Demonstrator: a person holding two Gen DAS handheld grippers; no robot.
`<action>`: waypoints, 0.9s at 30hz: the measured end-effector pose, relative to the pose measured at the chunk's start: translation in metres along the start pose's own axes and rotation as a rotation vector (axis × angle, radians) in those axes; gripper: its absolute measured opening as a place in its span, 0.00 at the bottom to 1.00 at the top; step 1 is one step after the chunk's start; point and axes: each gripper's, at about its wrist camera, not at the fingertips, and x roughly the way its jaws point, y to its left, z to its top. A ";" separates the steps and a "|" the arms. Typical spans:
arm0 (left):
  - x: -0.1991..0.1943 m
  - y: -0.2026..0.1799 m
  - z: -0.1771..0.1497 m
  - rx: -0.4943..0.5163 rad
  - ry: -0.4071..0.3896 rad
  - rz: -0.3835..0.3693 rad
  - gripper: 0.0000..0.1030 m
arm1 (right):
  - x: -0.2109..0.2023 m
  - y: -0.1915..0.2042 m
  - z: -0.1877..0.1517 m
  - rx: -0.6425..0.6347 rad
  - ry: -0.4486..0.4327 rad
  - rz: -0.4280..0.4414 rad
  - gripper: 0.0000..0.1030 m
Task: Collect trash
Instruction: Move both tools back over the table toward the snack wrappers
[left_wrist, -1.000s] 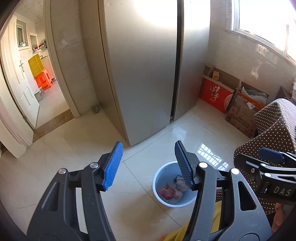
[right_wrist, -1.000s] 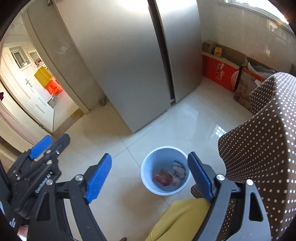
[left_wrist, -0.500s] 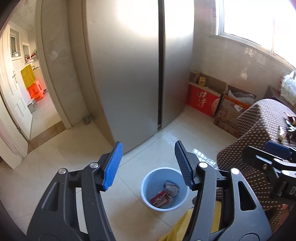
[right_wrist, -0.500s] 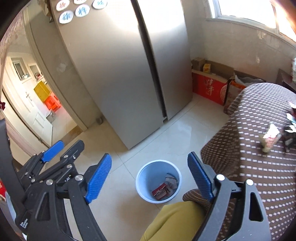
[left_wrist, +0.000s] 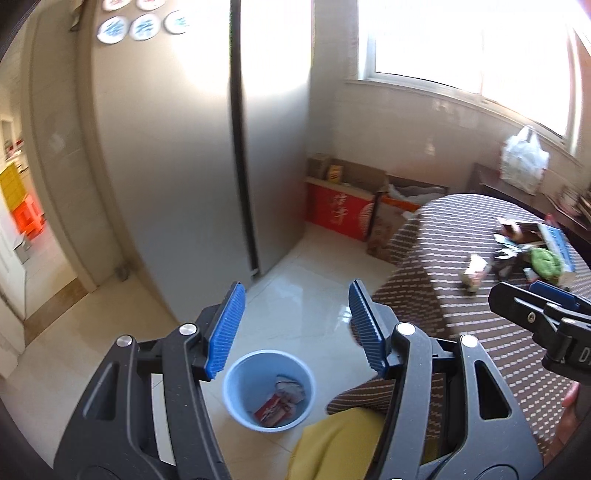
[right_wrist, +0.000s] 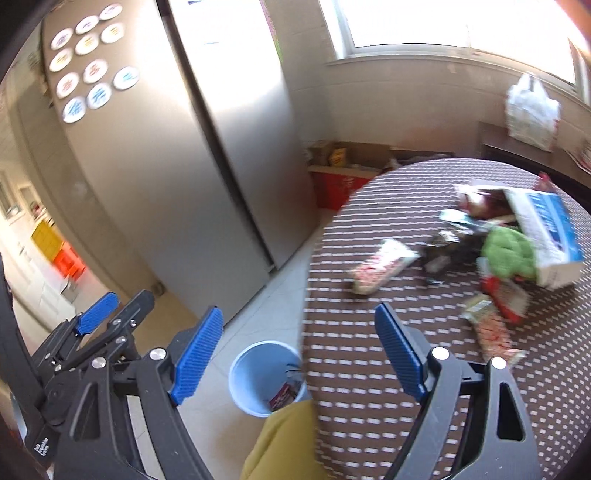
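Observation:
A light blue bin (left_wrist: 268, 390) stands on the floor by the table and holds red and white wrappers (left_wrist: 279, 402); it also shows in the right wrist view (right_wrist: 258, 376). Trash lies on the brown dotted tablecloth (right_wrist: 369, 332): a crumpled red-and-white wrapper (right_wrist: 382, 266), a green crumpled piece (right_wrist: 509, 251), a blue-and-white box (right_wrist: 546, 236) and several more wrappers (right_wrist: 491, 325). My left gripper (left_wrist: 295, 328) is open and empty above the bin. My right gripper (right_wrist: 295, 354) is open and empty over the table's edge.
A tall steel fridge (left_wrist: 184, 147) stands behind the bin. Red and cardboard boxes (left_wrist: 343, 210) line the wall under the window. A white plastic bag (right_wrist: 532, 110) sits on a dark side table. An open doorway (left_wrist: 22, 221) is at the left. Yellow cloth (right_wrist: 284, 443) is below.
Both grippers have risen and swung right, from looking down at the bin to looking over the tabletop. The trash on the table has come into view. Both stayed open.

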 end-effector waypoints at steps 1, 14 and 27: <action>0.000 -0.010 0.001 0.011 -0.001 -0.022 0.57 | -0.004 -0.009 -0.001 0.012 -0.007 -0.018 0.80; 0.007 -0.094 0.005 0.115 0.020 -0.169 0.57 | -0.025 -0.105 -0.011 0.127 0.004 -0.201 0.80; 0.019 -0.131 0.001 0.174 0.047 -0.222 0.72 | 0.002 -0.137 -0.022 0.134 0.167 -0.232 0.52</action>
